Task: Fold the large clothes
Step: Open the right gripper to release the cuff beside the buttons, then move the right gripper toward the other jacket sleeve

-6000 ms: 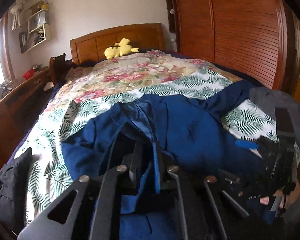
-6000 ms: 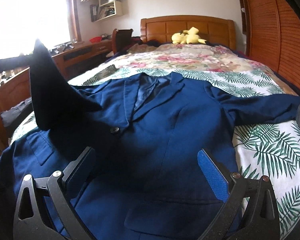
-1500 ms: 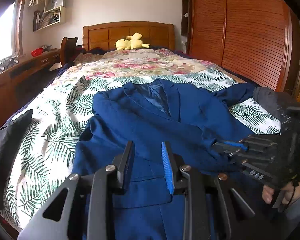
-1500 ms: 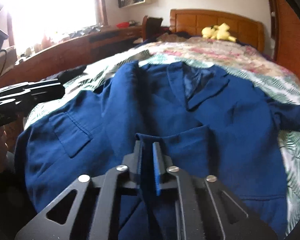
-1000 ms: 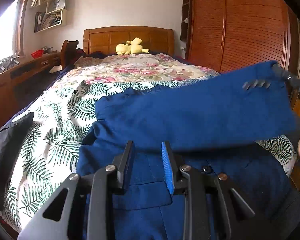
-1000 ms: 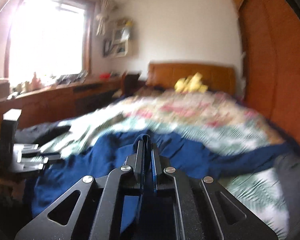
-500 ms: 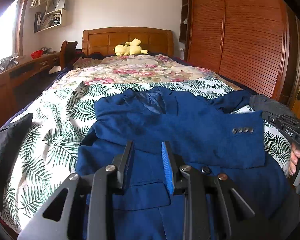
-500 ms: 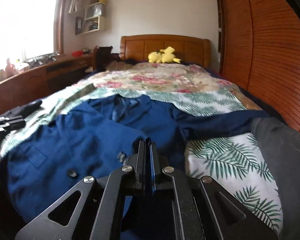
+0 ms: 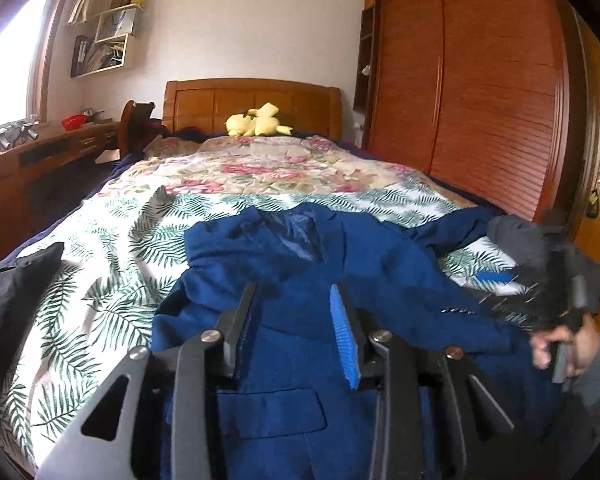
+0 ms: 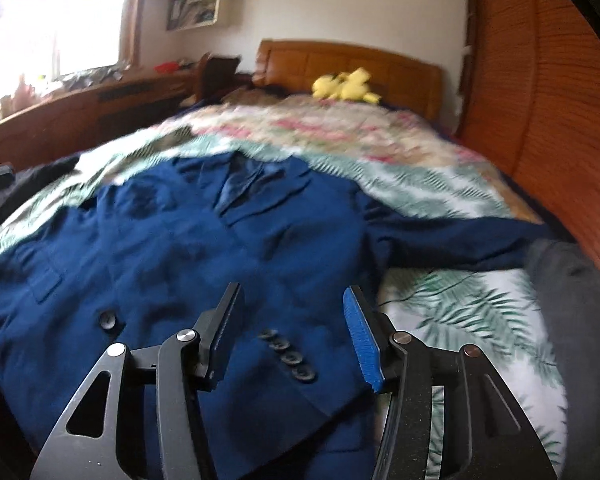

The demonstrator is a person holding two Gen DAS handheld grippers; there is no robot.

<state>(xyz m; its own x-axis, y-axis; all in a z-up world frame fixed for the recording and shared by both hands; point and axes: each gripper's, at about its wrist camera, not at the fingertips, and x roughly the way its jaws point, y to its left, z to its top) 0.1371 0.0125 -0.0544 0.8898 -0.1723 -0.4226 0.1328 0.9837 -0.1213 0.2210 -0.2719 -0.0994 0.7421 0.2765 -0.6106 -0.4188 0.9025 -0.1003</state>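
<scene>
While both our grippers hang over the near edge of the bed (image 9: pixel 100 216), the navy suit jacket (image 10: pixel 172 248) lies face up across the palm-print quilt at the foot end, collar toward the headboard and hem toward us. Our right gripper (image 10: pixel 292 332) is spreading its jaws, and nothing sits between the pads: the cuff with its row of four buttons (image 10: pixel 288 354) lies flat on the jacket front just beneath them, apart from both fingers. Our left gripper (image 9: pixel 294 326) is also easing its jaws wider, with only the jacket front and its flap pocket (image 9: pixel 272 412) showing below the gap, so it grips nothing either. We judge the first step done: one sleeve is laid across the chest, its cuff resting near the jacket's right-hand edge. What we still have to do is plainly more than that. The other sleeve (image 10: pixel 460 240) stretches out sideways over the quilt toward the wardrobe-side edge of the bed, unfolded, and the body itself is at full length with no crosswise fold yet. We would expect to bring that sleeve in next, then fold the hem up toward the collar. A dark garment (image 9: pixel 16 280) lies at the window-side edge of the bed and a grey one (image 10: pixel 572 320) at the opposite edge, both off the jacket's body; a yellow plush toy (image 9: pixel 258 122) sits by the headboard, well clear.
</scene>
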